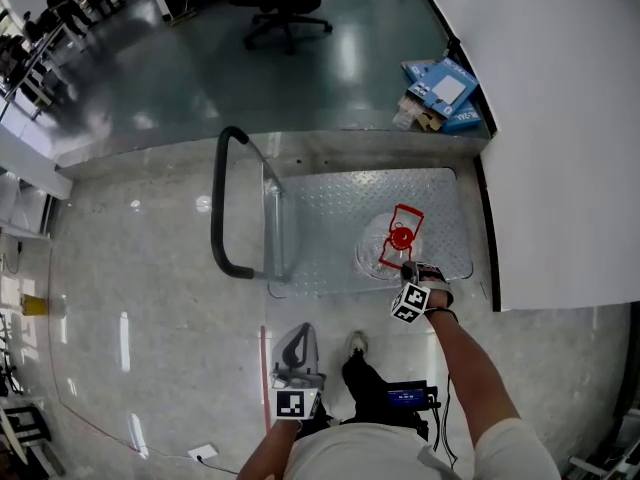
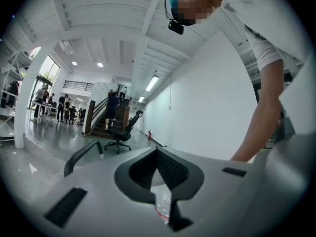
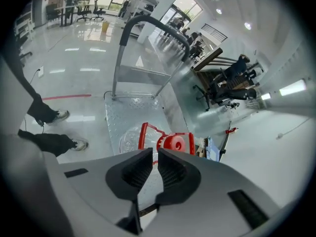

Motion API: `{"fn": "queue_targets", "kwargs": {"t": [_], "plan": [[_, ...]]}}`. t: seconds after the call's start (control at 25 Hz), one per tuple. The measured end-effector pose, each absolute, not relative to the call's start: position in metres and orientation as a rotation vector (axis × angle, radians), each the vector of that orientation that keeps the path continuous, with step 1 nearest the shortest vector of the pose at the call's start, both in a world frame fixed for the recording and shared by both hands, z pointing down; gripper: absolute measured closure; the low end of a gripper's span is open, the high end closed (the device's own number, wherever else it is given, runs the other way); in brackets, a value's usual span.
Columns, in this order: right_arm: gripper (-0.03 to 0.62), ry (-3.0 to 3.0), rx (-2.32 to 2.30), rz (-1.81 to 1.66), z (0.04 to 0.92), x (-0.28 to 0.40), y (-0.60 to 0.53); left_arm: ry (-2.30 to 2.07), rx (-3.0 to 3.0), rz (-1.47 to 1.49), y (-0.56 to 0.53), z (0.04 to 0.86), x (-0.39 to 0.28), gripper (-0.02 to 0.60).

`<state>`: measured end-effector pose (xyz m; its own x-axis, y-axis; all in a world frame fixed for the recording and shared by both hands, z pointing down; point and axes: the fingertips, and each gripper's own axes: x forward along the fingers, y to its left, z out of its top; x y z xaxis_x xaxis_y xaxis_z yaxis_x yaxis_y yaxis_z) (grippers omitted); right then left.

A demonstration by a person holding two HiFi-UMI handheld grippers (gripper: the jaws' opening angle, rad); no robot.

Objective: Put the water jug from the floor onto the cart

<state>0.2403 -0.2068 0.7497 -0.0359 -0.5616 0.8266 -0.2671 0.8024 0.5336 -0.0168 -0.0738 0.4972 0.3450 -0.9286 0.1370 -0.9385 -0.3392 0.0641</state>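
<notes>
The clear water jug (image 1: 392, 243) with a red cap and red carry handle stands upright on the metal cart deck (image 1: 320, 218), toward its near right side. My right gripper (image 1: 410, 268) hangs just above the jug's near edge and points steeply down. In the right gripper view the jug (image 3: 132, 138) shows beyond the right gripper (image 3: 154, 154); its jaws stand a narrow slit apart with nothing between them. My left gripper (image 1: 297, 340) is held low near the person's body, away from the cart. In the left gripper view the left gripper (image 2: 157, 152) points about level, jaw tips touching.
The cart's black push handle (image 1: 222, 203) rises at its left end. A white wall (image 1: 560, 118) runs close along the cart's right side. Blue boxes (image 1: 445, 93) lie beyond the cart and an office chair (image 1: 285, 13) farther back. The person's shoe (image 1: 357, 343) is near the cart's front edge.
</notes>
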Motion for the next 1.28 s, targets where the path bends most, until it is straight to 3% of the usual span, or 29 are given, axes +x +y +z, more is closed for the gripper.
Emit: {"fn": "queue_targets", "kwargs": {"t": [0.36, 0.72, 1.28], "plan": [[0.565, -1.973, 1.274, -0.023, 0.605, 0.244, -0.222, -1.709, 2.538, -0.050, -0.092, 0.460, 0.011, 0.578], [0.579, -2.198, 1.979, 0.163, 0.453, 0.254, -0.116, -1.497, 2.722, -0.165, -0.061, 0.419, 0.012, 0.578], [0.582, -2.223, 2.129, 0.097, 0.399, 0.220, -0.008, -1.353, 2.784, -0.215, -0.012, 0.385, 0.019, 0.578]]}}
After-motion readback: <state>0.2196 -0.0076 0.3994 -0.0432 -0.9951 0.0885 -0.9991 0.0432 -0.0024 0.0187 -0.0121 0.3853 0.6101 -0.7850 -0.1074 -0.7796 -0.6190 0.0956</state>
